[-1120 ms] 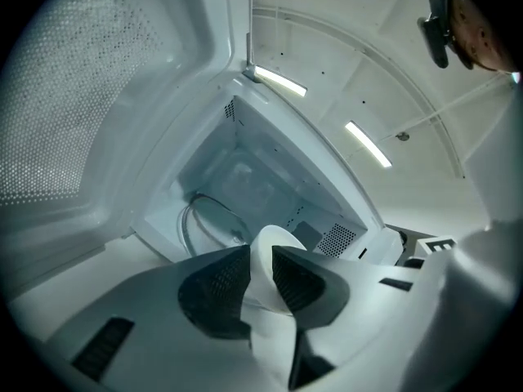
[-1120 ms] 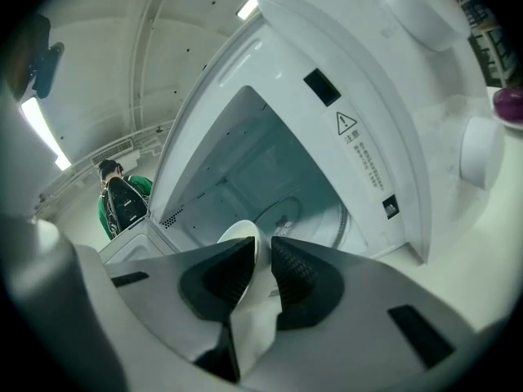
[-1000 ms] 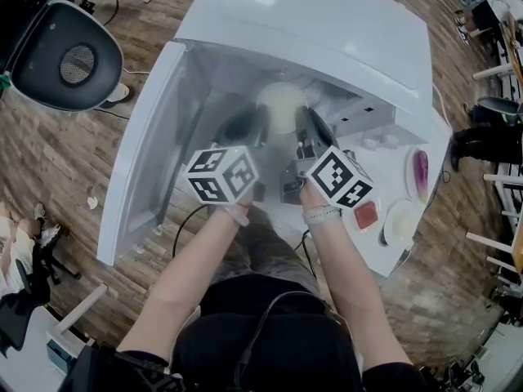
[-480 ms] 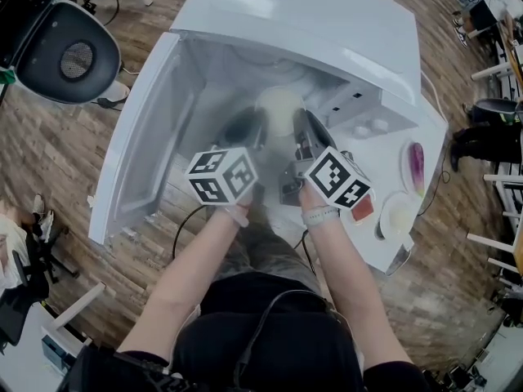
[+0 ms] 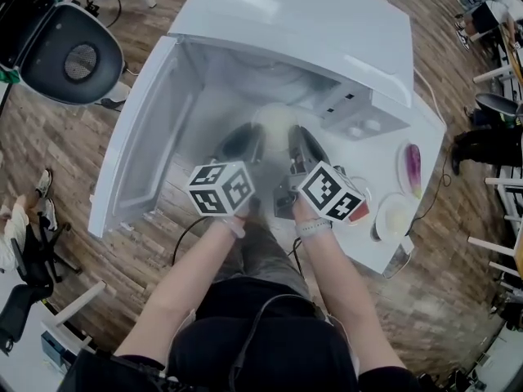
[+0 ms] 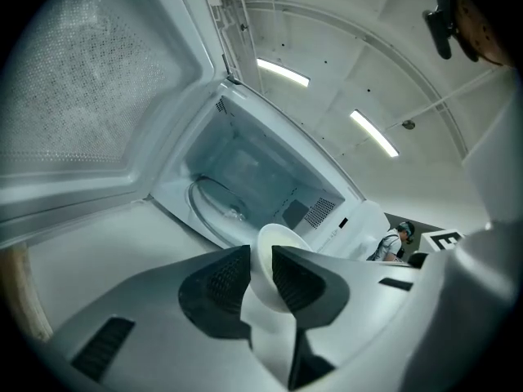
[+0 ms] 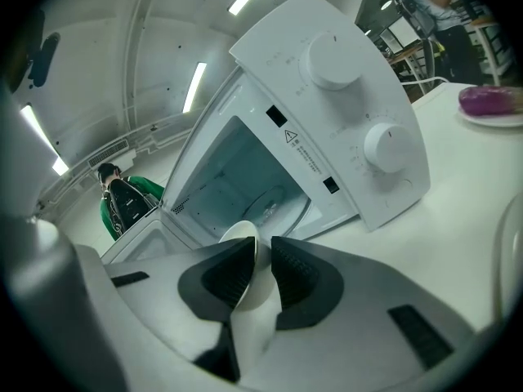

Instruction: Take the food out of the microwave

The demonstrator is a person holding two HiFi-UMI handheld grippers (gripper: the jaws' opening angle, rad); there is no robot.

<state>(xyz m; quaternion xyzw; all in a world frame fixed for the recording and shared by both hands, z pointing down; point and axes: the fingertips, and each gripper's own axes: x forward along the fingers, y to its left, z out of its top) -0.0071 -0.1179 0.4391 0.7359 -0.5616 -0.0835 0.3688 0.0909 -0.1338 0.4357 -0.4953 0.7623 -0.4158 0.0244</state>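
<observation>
A white bowl hangs at the mouth of the open white microwave, held by its rim from both sides. My left gripper is shut on the bowl's left rim, the thin wall pinched between its dark pads. On the opposite rim my right gripper is shut too. The bare glass turntable shows behind the bowl. What is in the bowl is hidden.
The microwave door stands swung open at the left. Its control panel with two knobs is at the right. On the white table to the right lie a plate with a purple vegetable, a pale plate and a red item.
Both grippers and the bowl have drawn back from inside the cavity toward the person. The grips have not changed.
</observation>
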